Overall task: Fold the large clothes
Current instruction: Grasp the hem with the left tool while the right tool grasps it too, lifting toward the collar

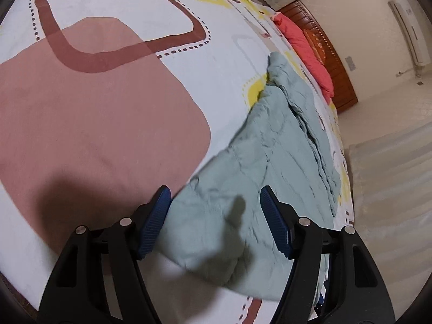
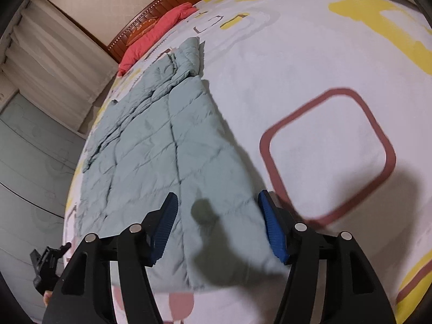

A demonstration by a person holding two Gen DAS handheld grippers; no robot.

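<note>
A pale green quilted garment [image 1: 272, 156] lies spread lengthwise on a bed with a white patterned sheet [image 1: 113, 5]; it also shows in the right wrist view [image 2: 162, 151]. My left gripper [image 1: 214, 191] is open above the garment's near end, its blue pads [image 1: 154, 224] astride the cloth without holding it. My right gripper [image 2: 216, 197] is open above the garment's near right corner. Both cast shadows on the cloth. The left gripper's black body [image 2: 47, 262] shows at the right wrist view's lower left.
A coral-red pillow or cloth [image 1: 305, 48] lies against the wooden headboard [image 1: 332, 62] at the far end. The sheet [image 2: 324, 86] stretches wide beside the garment. Curtains [image 2: 54, 54] hang past the bed's edge, and an air conditioner [image 1: 410, 29] is on the wall.
</note>
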